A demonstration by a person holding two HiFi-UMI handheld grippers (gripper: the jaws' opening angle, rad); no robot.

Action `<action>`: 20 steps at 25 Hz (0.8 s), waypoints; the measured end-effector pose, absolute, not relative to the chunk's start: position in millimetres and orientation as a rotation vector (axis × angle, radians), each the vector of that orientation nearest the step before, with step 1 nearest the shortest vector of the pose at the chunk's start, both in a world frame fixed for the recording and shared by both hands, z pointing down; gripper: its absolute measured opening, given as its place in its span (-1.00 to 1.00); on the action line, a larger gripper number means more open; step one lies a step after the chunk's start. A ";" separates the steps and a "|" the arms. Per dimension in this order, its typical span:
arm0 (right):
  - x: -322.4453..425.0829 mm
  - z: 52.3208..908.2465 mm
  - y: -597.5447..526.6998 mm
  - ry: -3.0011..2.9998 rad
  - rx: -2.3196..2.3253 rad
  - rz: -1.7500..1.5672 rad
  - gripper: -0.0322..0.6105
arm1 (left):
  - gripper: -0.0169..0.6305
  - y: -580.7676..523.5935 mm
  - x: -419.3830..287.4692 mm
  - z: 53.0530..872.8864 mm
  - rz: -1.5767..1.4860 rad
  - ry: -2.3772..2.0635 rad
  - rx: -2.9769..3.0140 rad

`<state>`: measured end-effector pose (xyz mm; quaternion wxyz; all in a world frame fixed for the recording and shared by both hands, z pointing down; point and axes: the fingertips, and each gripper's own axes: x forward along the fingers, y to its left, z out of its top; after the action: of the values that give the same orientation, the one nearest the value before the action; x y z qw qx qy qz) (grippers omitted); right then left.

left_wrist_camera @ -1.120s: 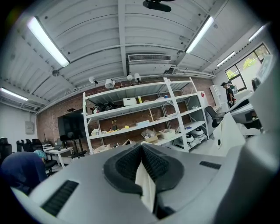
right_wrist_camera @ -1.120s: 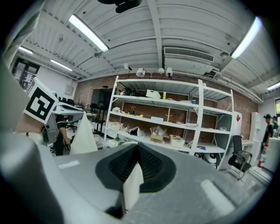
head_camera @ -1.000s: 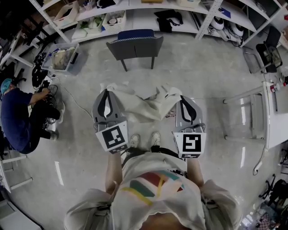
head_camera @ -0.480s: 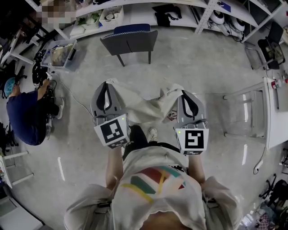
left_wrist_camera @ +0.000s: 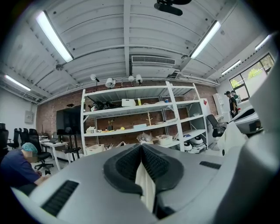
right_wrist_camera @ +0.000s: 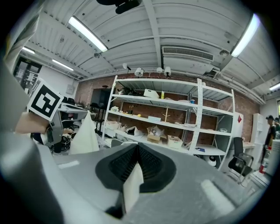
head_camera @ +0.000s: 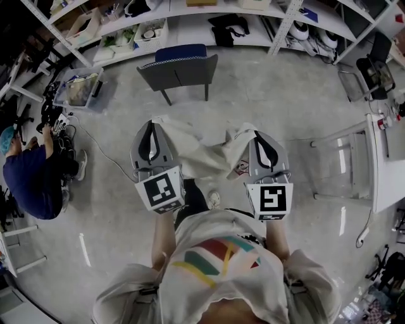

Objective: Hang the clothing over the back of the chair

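Observation:
A cream garment [head_camera: 205,149] hangs stretched between my two grippers in the head view. My left gripper [head_camera: 152,127] is shut on one top corner, and a strip of the cloth [left_wrist_camera: 146,186] shows pinched between its dark pads. My right gripper [head_camera: 261,140] is shut on the other corner, with a fold of the cloth [right_wrist_camera: 131,186] sticking out of its pads. The grey chair [head_camera: 180,68] with a blue seat stands ahead on the floor, its back facing me, about a chair's width beyond the garment.
White shelving [head_camera: 190,19] with boxes runs behind the chair. A person in blue [head_camera: 28,177] crouches at the left by cables and a clear bin [head_camera: 79,88]. A white table [head_camera: 380,158] stands at the right. My own feet are under the garment.
The chair has drawn slightly nearer and lower in the head view as I stepped forward. Both grippers still hold the garment spread, a little higher.

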<state>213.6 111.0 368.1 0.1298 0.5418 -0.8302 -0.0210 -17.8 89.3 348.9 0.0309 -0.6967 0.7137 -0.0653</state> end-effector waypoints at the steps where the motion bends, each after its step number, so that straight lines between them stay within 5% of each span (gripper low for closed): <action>1: 209.0 367.6 103.9 -2.414 1.569 -0.069 -0.88 | -0.90 83.9 -21.5 349.8 -0.198 2.201 -2.148; 20: 73.0 351.8 -78.2 -2.375 1.568 -0.095 -0.88 | -0.90 -81.4 -160.7 336.3 -0.179 2.167 -2.190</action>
<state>73.0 -78.2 351.8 0.1465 0.5449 -0.8250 -0.0329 -160.7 -81.4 336.3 0.0276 -0.7094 0.7019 -0.0581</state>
